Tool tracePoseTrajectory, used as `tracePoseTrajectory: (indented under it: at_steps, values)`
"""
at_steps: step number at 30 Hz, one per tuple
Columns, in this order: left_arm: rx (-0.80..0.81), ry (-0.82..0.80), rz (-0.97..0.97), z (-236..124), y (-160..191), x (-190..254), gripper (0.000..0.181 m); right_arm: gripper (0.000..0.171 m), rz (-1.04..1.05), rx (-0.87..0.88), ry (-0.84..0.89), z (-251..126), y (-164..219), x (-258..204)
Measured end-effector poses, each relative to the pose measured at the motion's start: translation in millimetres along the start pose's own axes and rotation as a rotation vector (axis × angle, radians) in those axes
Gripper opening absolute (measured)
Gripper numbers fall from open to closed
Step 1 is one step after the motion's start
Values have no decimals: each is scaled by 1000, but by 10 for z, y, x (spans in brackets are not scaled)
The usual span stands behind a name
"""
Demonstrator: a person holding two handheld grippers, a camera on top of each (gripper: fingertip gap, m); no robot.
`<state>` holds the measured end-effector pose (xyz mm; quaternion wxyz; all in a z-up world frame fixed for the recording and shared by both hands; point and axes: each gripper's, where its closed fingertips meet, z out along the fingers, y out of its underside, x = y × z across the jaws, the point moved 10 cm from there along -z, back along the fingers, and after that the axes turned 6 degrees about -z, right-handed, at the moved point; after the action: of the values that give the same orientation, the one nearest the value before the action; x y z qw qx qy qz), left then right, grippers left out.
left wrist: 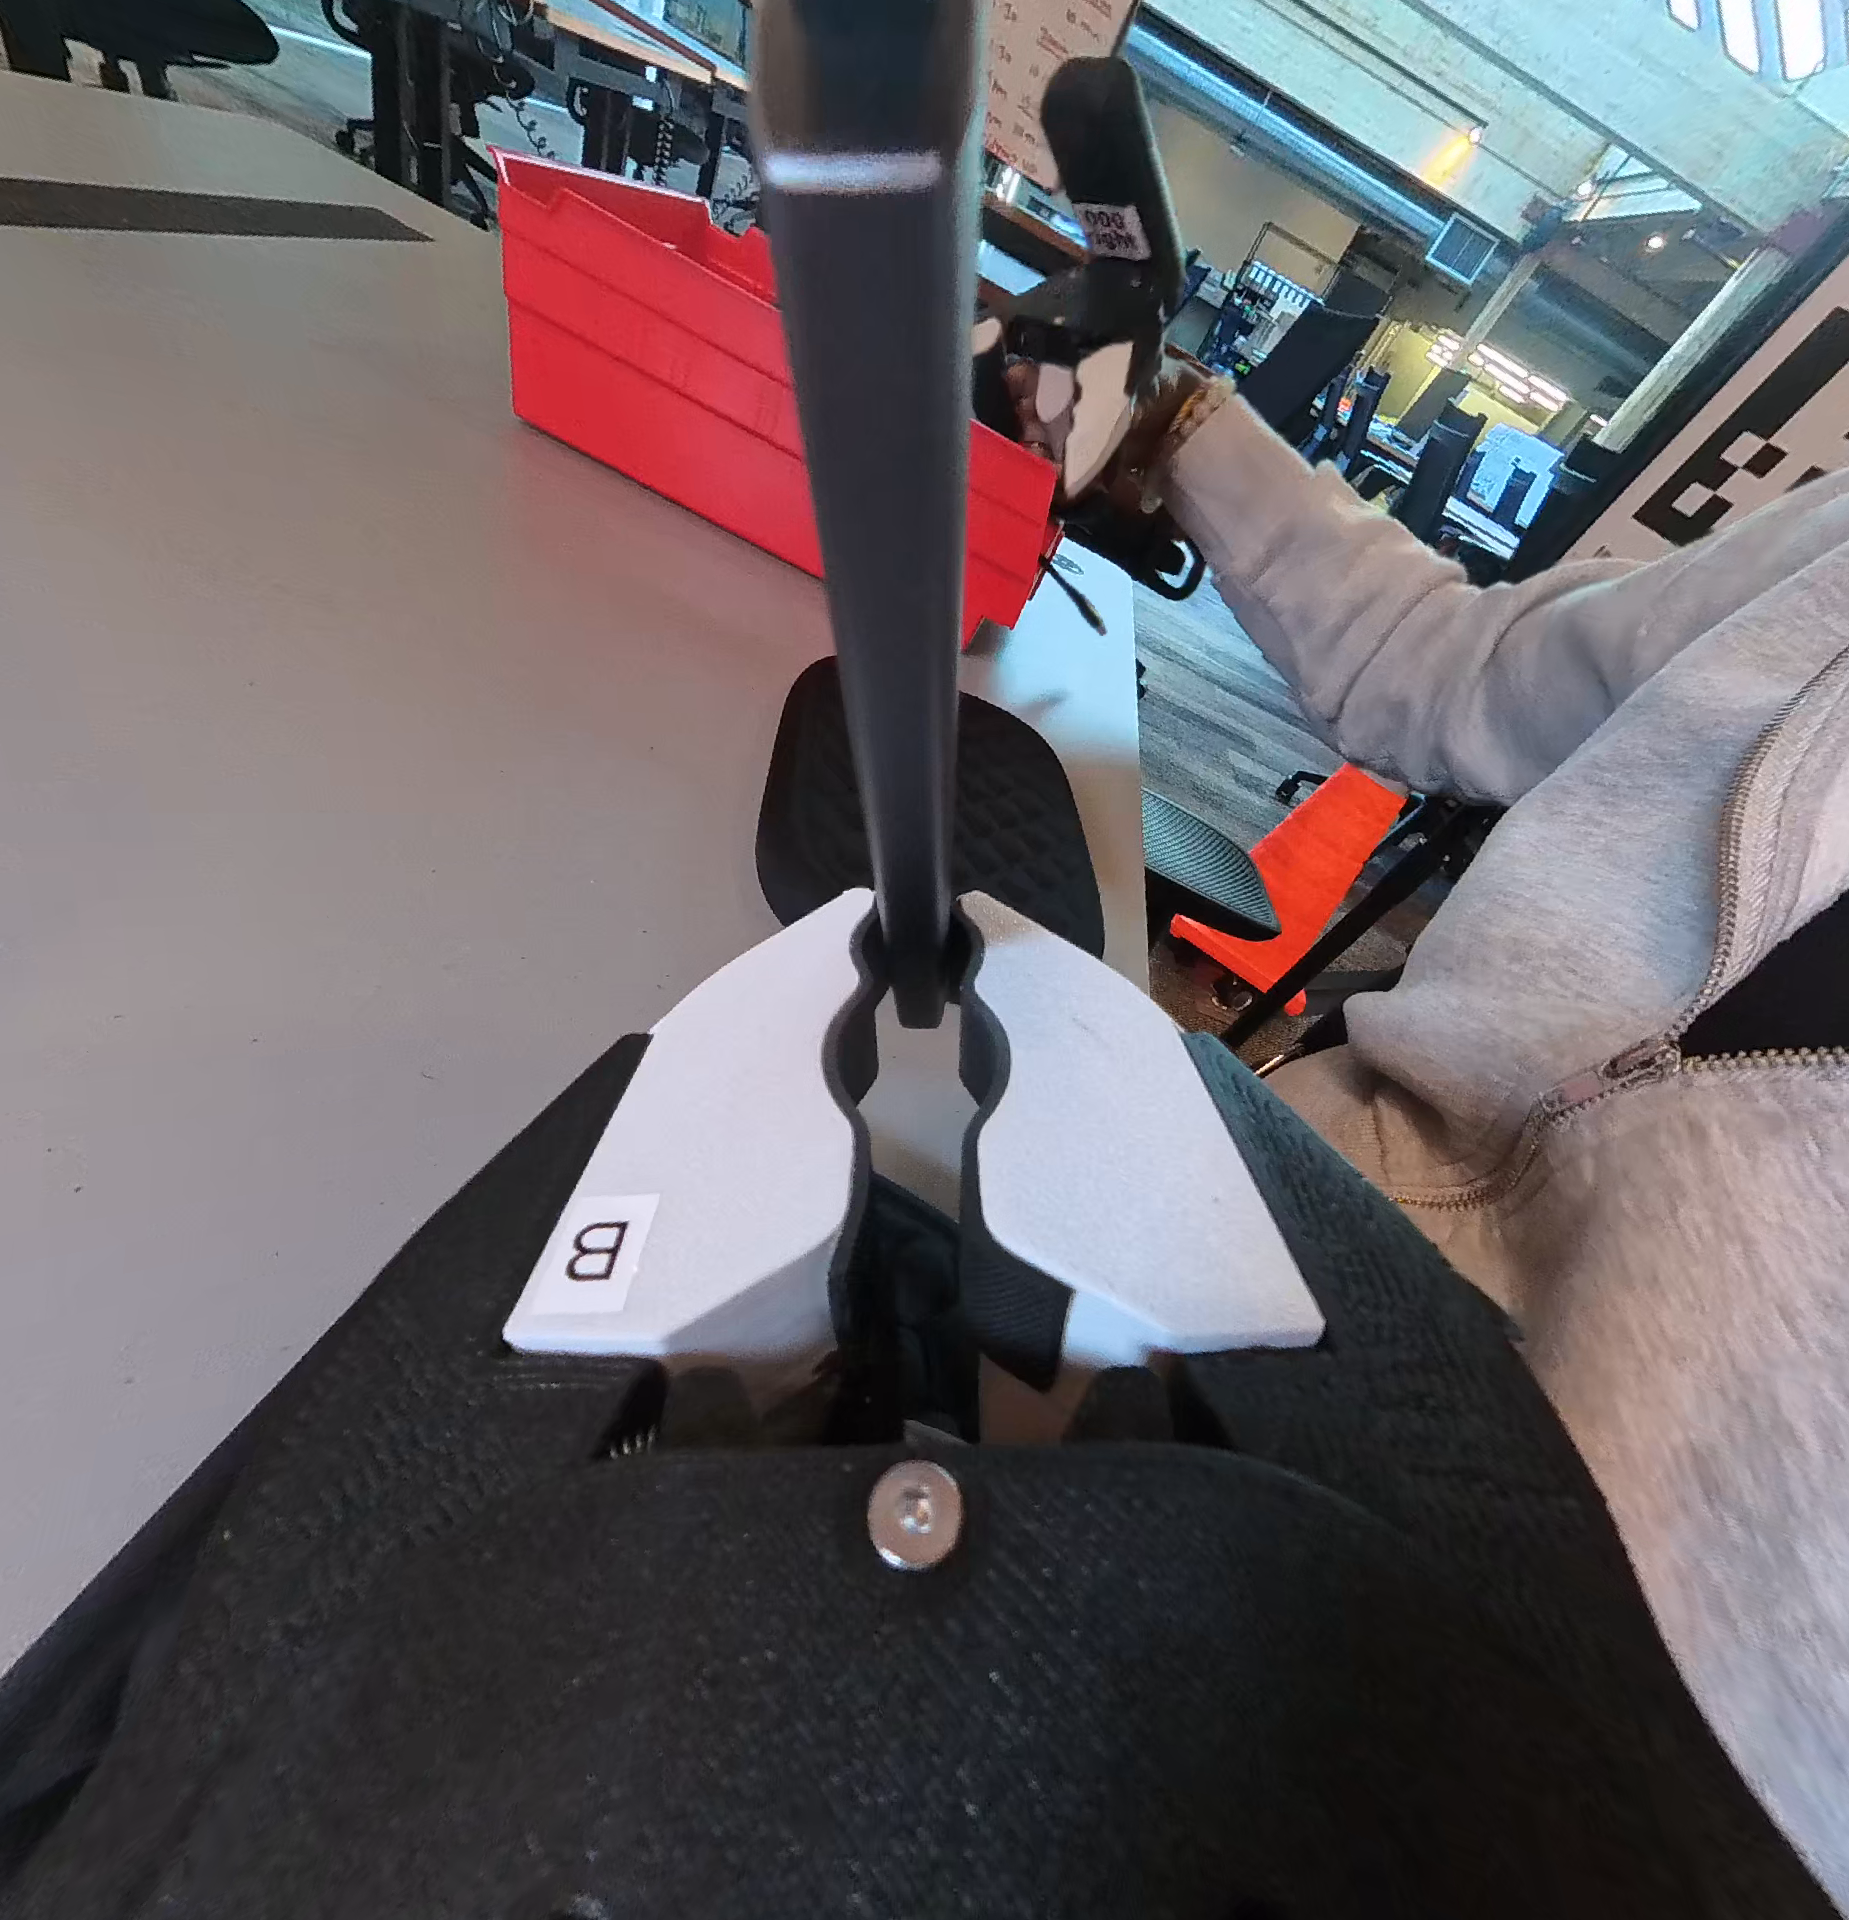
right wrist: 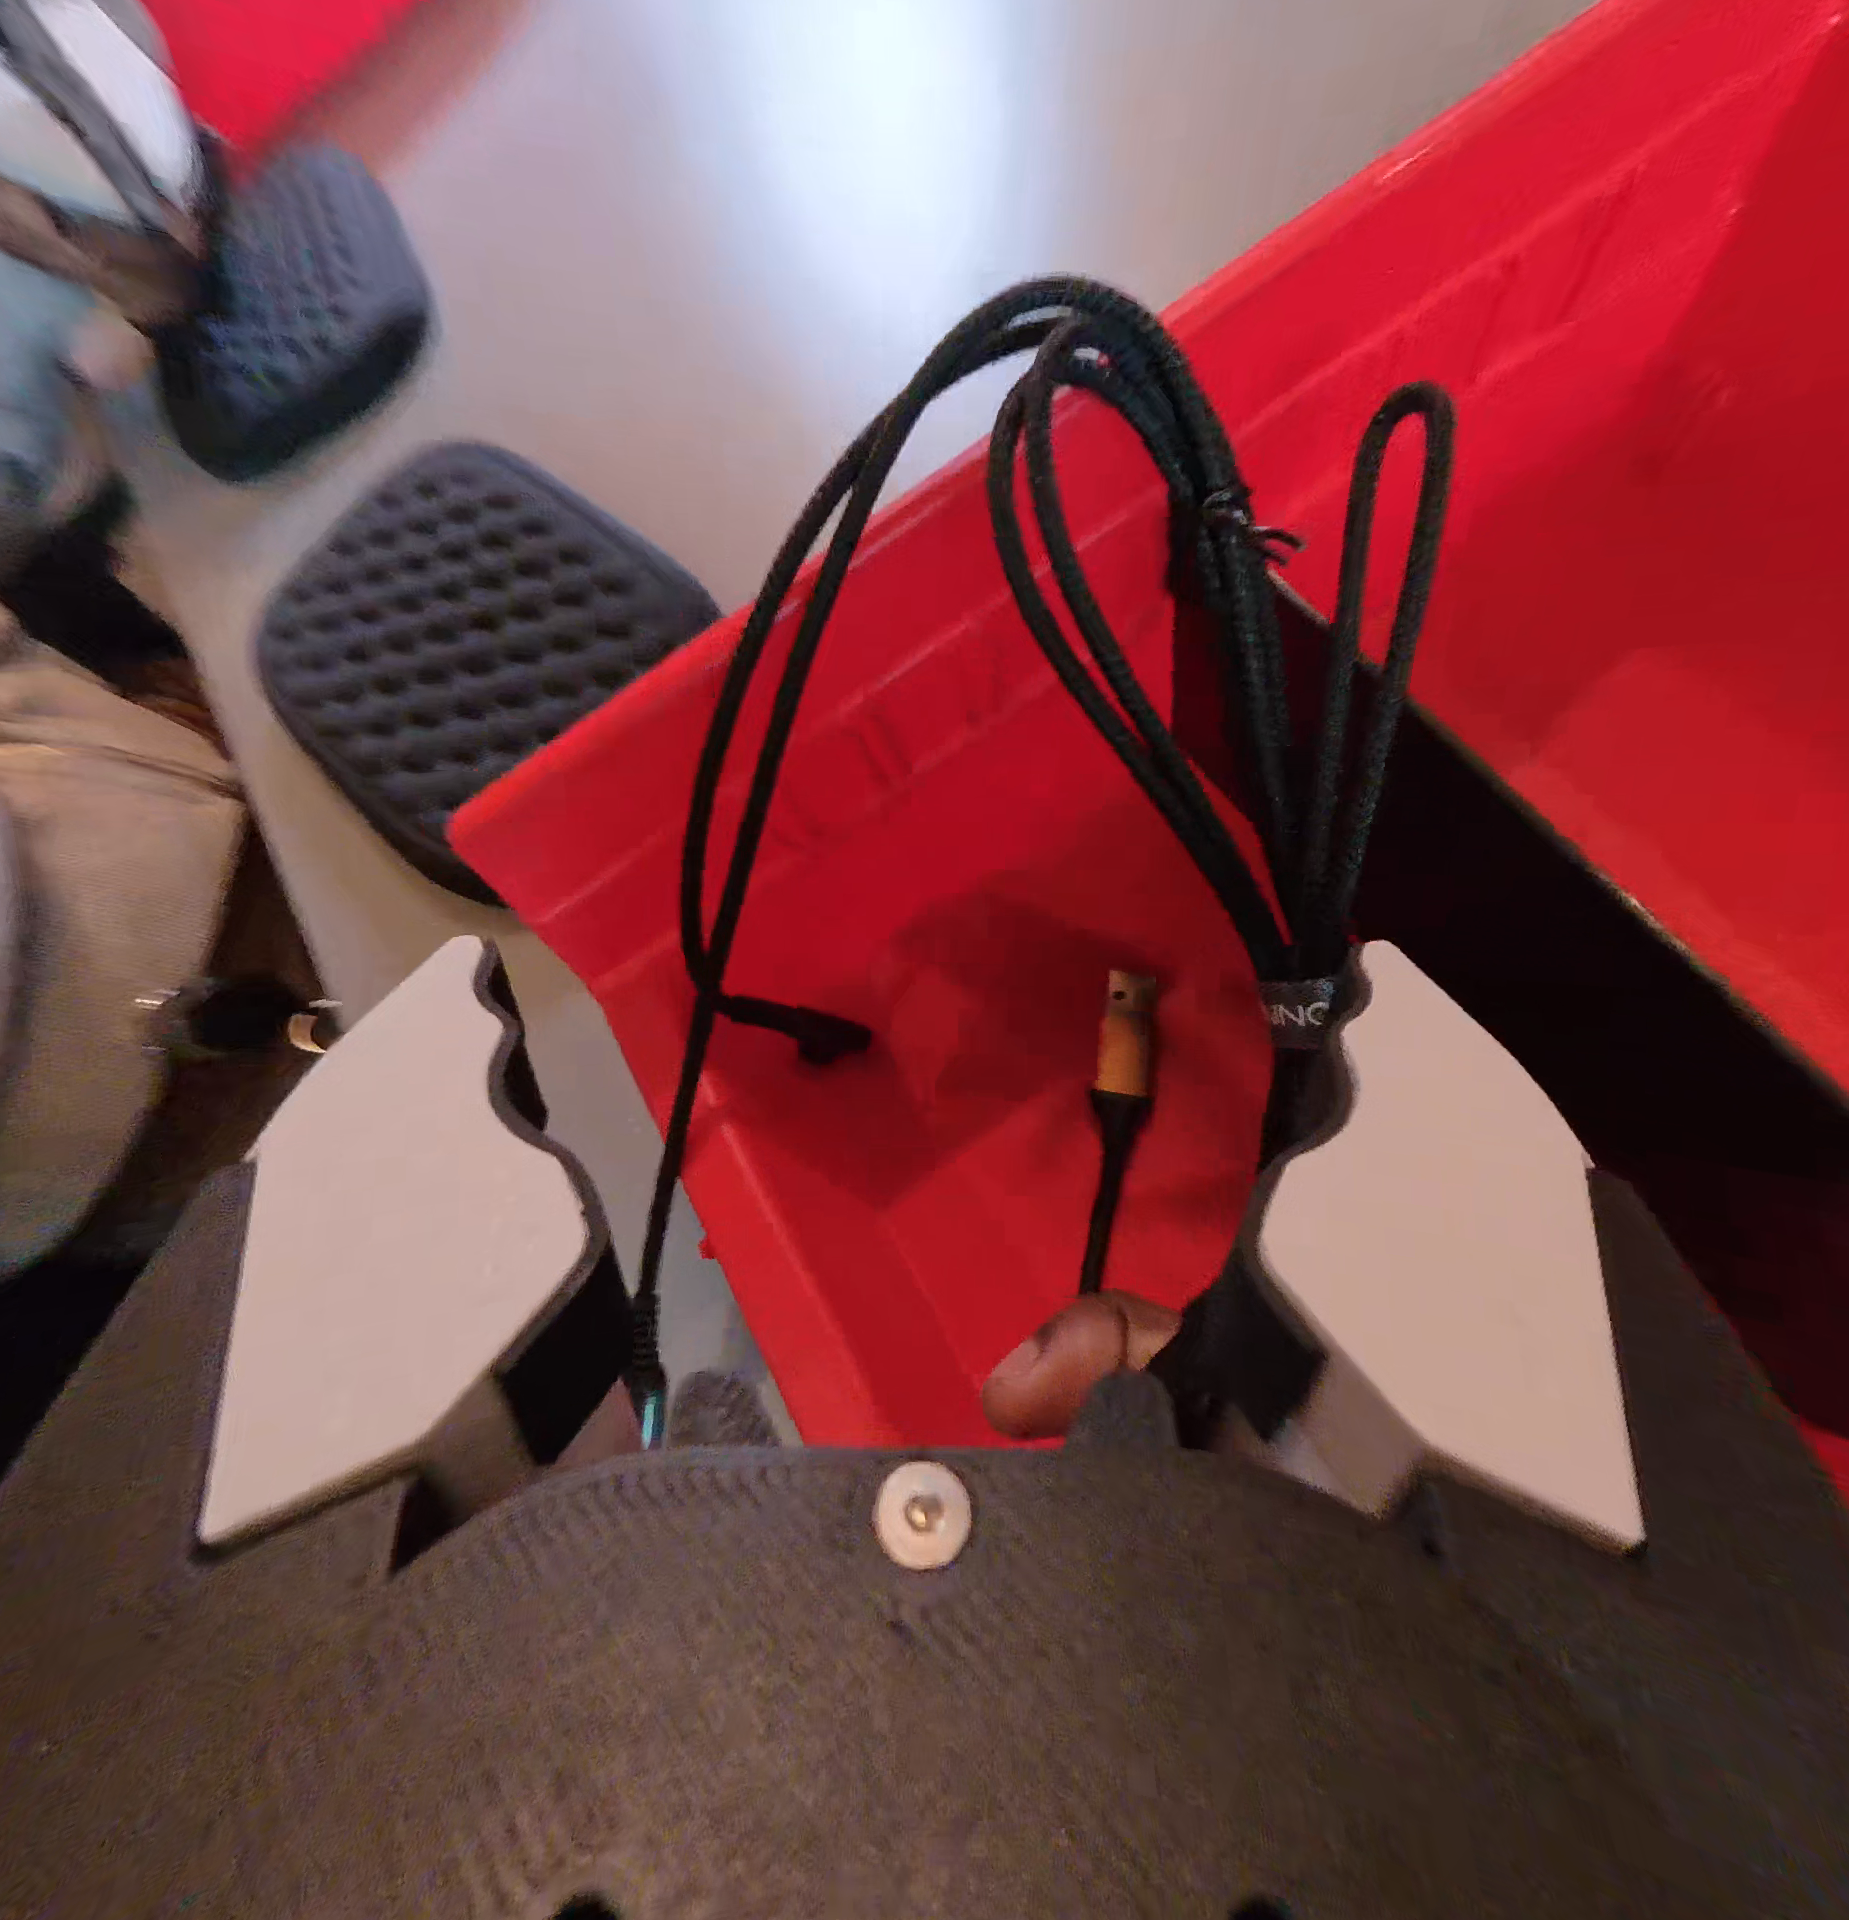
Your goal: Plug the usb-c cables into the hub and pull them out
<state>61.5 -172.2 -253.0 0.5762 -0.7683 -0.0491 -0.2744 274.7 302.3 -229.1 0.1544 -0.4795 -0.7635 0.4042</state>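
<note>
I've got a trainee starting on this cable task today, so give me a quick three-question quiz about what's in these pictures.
1. True or false: the left gripper is shut on the dark grey hub.
2. Multiple choice: how do the jaws of the right gripper stand? A) shut on a connector B) wide open C) out of view
3. Fill in the blank: the bundled black braided cable hangs in front of a ___ plastic bin.

Key: 1 true; 2 B; 3 red.
</note>
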Motion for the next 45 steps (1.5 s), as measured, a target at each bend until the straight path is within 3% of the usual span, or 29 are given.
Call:
tracePoseTrajectory:
  at_steps: [3,7,8,11,12,16,21,23,26,29,33,36,38,41,45]
  values:
    - [-5,-6,4,6,1,2,11,125,-78,-85,173,95,-7,-27]
    - [0,-14,23,2,5,20,11,115,-24,-45,237,161,-25,-40]
    - [2,-14,22,1,5,20,11,103,-6,-40,262,167,-38,-54]
    - [2,-11,17,2,4,15,11,26,-25,-34,373,150,-48,-70]
    - [3,-11,18,0,4,17,11,18,-66,-49,406,139,-45,-76]
    - [12,-13,30,-7,6,28,11,14,-221,-138,515,-40,-143,-92]
    - [7,-9,17,-4,3,16,11,12,-745,-462,733,-471,-514,-185]
    - [5,-10,19,-2,4,18,11,12,-902,-658,683,-535,-622,-251]
    - [10,-14,28,-5,6,25,11,13,-946,-851,509,-414,-608,-275]
    - [19,-14,28,-14,3,26,11,11,-876,-853,378,-176,-388,-181]
    - [6,-15,22,-3,1,22,11,3,-746,-622,281,109,-77,-49]
    - [-25,-21,23,26,5,21,11,6,-719,-675,265,171,36,21]
    - [-37,-26,25,38,7,22,11,15,-698,-639,283,104,-64,7]
    - [-34,-30,28,38,9,24,11,48,-612,-479,312,-130,-374,-80]
    - [-22,-19,19,25,6,18,11,50,-487,-360,287,-518,-649,-254]
